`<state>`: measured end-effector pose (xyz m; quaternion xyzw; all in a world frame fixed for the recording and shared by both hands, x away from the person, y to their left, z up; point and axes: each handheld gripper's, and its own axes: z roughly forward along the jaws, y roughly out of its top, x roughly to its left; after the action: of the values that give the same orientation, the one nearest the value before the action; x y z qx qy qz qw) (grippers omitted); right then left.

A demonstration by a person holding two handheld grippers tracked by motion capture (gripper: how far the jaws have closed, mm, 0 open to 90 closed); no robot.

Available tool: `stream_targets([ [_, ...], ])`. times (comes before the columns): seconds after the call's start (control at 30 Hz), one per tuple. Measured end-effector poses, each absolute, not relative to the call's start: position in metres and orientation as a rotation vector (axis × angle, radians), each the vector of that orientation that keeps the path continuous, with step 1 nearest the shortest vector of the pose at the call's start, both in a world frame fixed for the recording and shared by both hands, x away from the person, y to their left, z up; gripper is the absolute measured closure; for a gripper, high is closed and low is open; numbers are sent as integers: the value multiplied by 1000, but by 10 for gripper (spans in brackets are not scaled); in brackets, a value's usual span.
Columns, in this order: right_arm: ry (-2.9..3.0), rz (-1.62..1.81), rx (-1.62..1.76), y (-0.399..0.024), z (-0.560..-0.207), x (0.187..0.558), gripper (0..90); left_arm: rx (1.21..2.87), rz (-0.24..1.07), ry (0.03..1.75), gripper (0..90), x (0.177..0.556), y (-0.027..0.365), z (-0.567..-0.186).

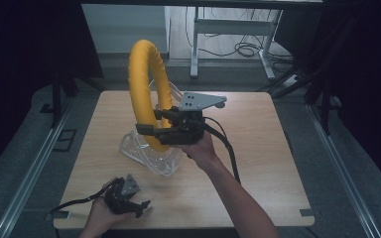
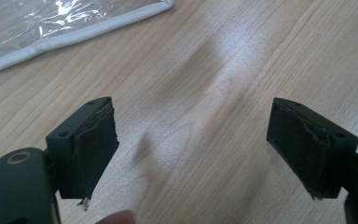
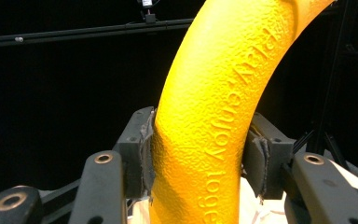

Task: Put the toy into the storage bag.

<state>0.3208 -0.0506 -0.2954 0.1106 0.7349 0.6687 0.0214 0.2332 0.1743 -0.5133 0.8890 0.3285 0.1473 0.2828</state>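
**A:** What's my right gripper (image 1: 146, 130) doing from where you sit?

**B:** I've got it clamped on the thick yellow ring with the pebbled rubbery skin (image 1: 149, 89). In the right gripper view both pads press into its sides, one on each flank of the ring (image 3: 214, 121), and raised lettering runs along the surface between them. The bite is low on the ring, near its 6 o'clock.

**A:** And where does the ring sit over the table?

**B:** In the high view it stands upright on edge, near the middle of the light wooden table (image 1: 258, 163), a bit toward 11 o'clock from centre. Its bottom dips into the clear crinkled plastic bag with the white trim (image 1: 146, 156), which lies slumped under it. I can't tell whether the ring's lowest point touches the table through the plastic.

**A:** My left gripper (image 1: 141, 206)?

**B:** It rests at about 7 o'clock on the table, near the front edge, well apart from the ring. In the left gripper view its jaws stand wide with bare wood grain between them, nothing gripped. A corner of the plastic bag (image 2: 74, 28) shows at about 11 o'clock in that view, and a fingertip peeks in at the bottom edge.
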Motion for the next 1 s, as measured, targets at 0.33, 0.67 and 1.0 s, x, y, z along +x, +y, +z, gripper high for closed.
stream_targets([
  [0.33, 2299, 2077, 359, -48, -304, 325, 495, 2387, 393, 875, 159, 233, 174, -513],
  [0.67, 2309, 2071, 400, -49, -316, 332, 495, 2392, 391, 872, 158, 233, 174, -514],
  [1.0, 2318, 2070, 407, -49, -324, 334, 495, 2390, 392, 878, 159, 233, 174, -514],
])
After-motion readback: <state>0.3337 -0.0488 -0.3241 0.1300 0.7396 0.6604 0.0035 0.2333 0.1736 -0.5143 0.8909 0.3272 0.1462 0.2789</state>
